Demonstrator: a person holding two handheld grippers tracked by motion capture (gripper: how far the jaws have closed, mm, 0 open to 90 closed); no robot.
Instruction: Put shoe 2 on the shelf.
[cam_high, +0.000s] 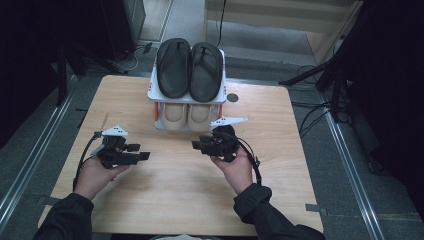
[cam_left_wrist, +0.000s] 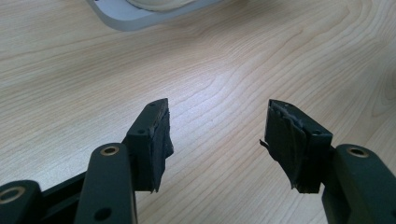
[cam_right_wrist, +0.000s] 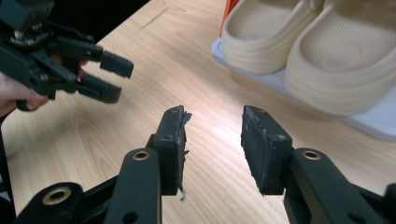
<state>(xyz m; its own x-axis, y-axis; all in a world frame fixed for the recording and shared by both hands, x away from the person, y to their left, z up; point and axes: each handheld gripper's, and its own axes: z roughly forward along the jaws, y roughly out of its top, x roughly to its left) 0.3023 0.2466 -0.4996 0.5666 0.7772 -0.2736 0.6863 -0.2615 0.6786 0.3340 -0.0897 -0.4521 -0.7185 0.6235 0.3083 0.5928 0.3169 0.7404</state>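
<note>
A white two-tier shoe rack (cam_high: 155, 89) stands at the far middle of the wooden table (cam_high: 165, 200). A pair of black sandals (cam_high: 189, 70) lies on its top shelf. On the lower shelf sits a pair of beige slippers (cam_high: 187, 116), seen close in the right gripper view as beige slippers (cam_right_wrist: 266, 42). My left gripper (cam_high: 140, 152) is open over bare wood left of the rack, empty; its jaws stand wide apart around the left gripper (cam_left_wrist: 218, 112). In front of the rack my right gripper (cam_high: 196, 146) points left, and the right gripper (cam_right_wrist: 215, 116) is open and empty. The left gripper (cam_right_wrist: 117, 80) shows beyond it.
A dark round grommet (cam_high: 232, 97) sits in the table right of the rack. The rack's white base (cam_left_wrist: 126, 21) lies ahead of the left jaws. Cables (cam_high: 310, 107) and dark stands (cam_high: 332, 75) are on the floor to the right.
</note>
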